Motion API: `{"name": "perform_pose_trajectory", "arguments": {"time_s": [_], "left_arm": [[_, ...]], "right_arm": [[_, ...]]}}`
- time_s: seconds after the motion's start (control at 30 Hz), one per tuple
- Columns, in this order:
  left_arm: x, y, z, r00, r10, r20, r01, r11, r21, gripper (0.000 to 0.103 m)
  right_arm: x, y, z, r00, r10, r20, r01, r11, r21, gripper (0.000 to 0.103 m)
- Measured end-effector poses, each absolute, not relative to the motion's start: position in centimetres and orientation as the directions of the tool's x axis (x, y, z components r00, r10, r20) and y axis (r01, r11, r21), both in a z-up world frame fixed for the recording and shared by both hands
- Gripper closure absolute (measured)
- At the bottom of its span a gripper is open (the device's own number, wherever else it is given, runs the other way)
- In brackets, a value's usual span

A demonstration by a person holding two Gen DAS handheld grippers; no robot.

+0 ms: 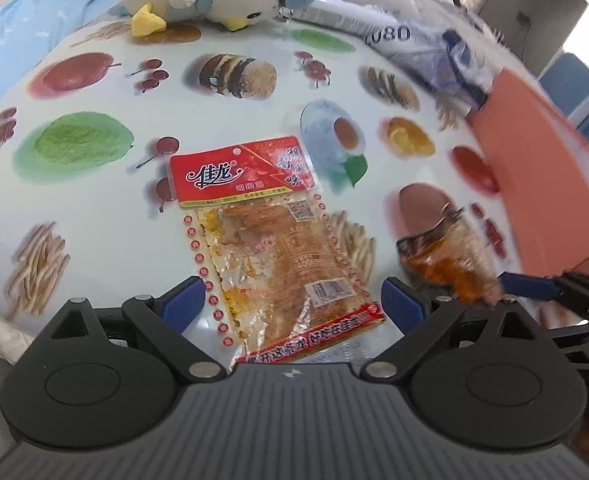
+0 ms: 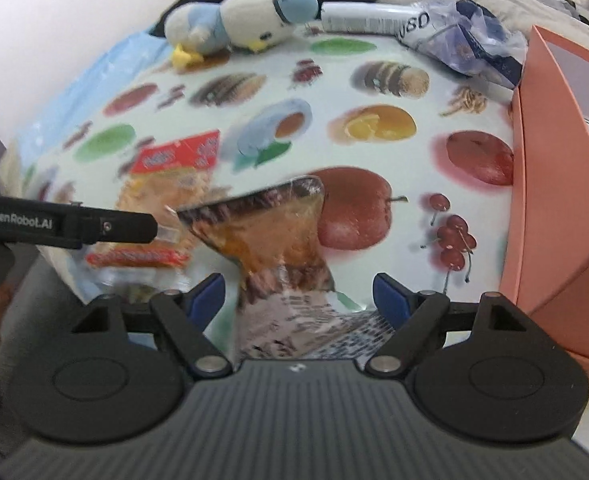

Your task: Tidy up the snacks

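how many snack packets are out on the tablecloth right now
2. The red-topped packet lies flat between the open left gripper fingers; the dark packet sits between the open right gripper fingers. The orange box may hide more.

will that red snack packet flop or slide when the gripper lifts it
The red snack packet looks thin and flat, so probably light and floppy. Its glossy film may slip on the smooth tablecloth. The left gripper has open jaws around it.
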State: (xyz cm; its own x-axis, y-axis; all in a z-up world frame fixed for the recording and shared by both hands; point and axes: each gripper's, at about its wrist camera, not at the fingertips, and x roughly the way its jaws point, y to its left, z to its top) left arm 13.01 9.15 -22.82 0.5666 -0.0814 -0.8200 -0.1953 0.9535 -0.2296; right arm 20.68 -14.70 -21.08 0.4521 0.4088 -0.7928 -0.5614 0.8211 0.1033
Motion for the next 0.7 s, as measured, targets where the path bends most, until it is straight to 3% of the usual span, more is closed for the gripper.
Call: {"name": "perform_pose_trajectory", "arguments": {"time_s": [0.17,0.27,0.3,0.5,0.7], "left_arm": [[13.6,8.3,-23.2,0.55,-0.053,-0.834,-0.161,0.973,-0.168,0.004],[13.9,8.2,-23.5,0.547,-0.045,-0.836,-0.151,0.977,-0.151,0.004],[14.0,8.0,-23.6,0.545,-0.037,-0.838,-0.146,0.98,-0.138,0.004],[14.4,5.7,-24.2,0.535,0.028,-0.844,-0.048,0.999,0.003,0.006],[14.3,4.5,-24.1,0.554,0.014,-0.832,0.014,1.0,0.027,0.025]], "right_arm": [[20.2,-14.2,-22.0,0.442,0.411,-0.797,-0.592,0.802,0.084,0.021],[19.7,-14.0,-22.4,0.444,0.417,-0.793,-0.587,0.804,0.095,0.032],[19.6,-14.0,-22.3,0.452,0.416,-0.789,-0.582,0.808,0.092,0.04],[19.2,-14.0,-22.0,0.478,0.4,-0.782,-0.545,0.833,0.093,0.047],[19.2,-15.6,-21.6,0.514,0.352,-0.782,-0.46,0.883,0.095,0.047]]}}
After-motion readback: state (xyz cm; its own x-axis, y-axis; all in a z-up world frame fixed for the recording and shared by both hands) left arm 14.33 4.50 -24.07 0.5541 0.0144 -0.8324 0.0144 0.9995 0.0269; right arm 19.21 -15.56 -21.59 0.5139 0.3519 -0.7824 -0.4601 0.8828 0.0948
